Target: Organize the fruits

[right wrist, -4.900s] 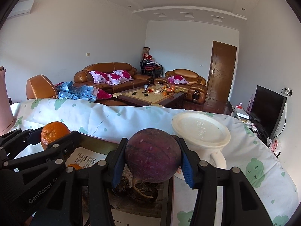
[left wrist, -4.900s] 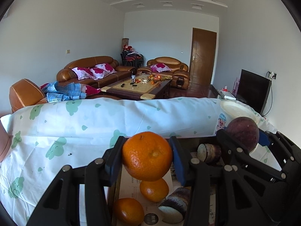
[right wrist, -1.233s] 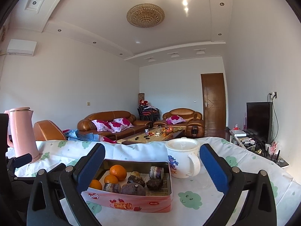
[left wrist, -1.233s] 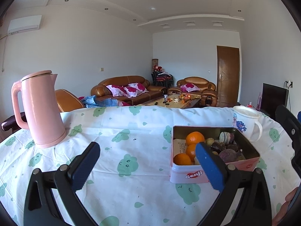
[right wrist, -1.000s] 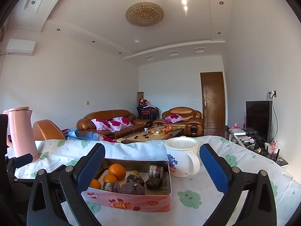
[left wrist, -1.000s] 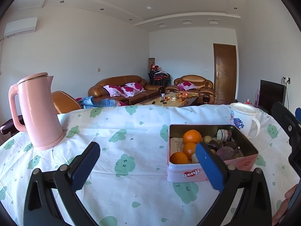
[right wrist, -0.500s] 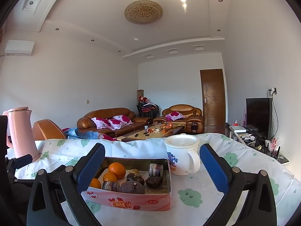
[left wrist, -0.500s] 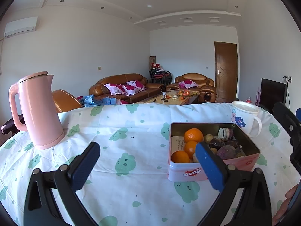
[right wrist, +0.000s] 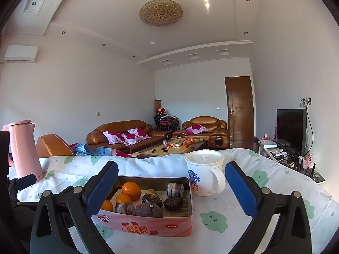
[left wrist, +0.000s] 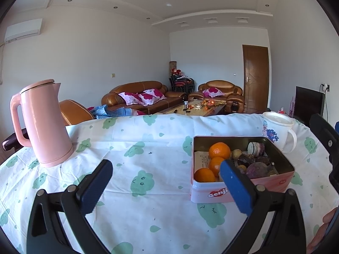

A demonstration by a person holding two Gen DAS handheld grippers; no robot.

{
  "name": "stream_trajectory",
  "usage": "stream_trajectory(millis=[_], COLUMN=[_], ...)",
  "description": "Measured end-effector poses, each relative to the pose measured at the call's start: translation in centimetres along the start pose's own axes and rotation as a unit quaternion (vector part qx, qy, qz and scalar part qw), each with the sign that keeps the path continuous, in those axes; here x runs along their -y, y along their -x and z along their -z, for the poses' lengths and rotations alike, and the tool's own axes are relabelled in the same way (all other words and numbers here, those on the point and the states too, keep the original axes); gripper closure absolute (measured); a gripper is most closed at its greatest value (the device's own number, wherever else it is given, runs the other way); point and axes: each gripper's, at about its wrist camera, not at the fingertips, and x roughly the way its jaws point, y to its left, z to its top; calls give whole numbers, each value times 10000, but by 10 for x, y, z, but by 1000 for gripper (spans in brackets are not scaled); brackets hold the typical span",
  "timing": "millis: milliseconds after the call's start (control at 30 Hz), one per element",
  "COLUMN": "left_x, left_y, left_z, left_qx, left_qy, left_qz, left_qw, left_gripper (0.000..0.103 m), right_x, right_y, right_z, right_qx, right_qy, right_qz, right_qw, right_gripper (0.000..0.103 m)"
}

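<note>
Ahead of both tongs, a cloud-print tablecloth (left wrist: 148,148) carries a pink kettle (left wrist: 45,124) far left, then the fruit tin (right wrist: 148,226), then a lidded mug (right wrist: 204,173) just beside it. Left tongs (left wrist: 166,180) and right tongs (right wrist: 171,182) gape wide, empty; oranges (right wrist: 131,190) sit inside the tin.

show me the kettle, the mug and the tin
kettle (left wrist: 47,124), left wrist view, middle of its pink body
mug (right wrist: 202,174), right wrist view, front of its white wall
tin (right wrist: 146,226), right wrist view, its pink front wall
</note>
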Motion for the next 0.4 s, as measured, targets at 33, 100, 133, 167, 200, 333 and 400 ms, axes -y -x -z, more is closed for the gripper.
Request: stream_trajectory(millis=[33,100,133,167,200,333,400], left_x=[-2,-4,-5,-3,-4,-5,-2], left_y=[0,-1,-1,-1,-1,0,-1], left_z=[0,1,1,1,1,2,1], left_qx=[-10,-26,-32,-33,-33,-20,-27], left_qy=[15,33,33,28,25,3,-10], left_qz=[28,80,79,73,80,101,83], left_qw=[10000,10000,10000,10000,10000,9999,10000], left_gripper=[0,0,0,0,0,0,0], right_x=[0,0,0,0,0,-1,-1], right_y=[0,0,0,-1,-1,-2,-3], right_z=[0,-1,-1,-1,-1,-2,-2], right_qx=[-8,-16,-18,-23,-29,-63,-84], right_qy=[2,8,8,11,13,10,5], right_qz=[-1,-4,-5,-6,-7,-5,-1], right_qw=[10000,10000,10000,10000,10000,10000,10000], right_gripper=[1,1,1,1,1,1,1])
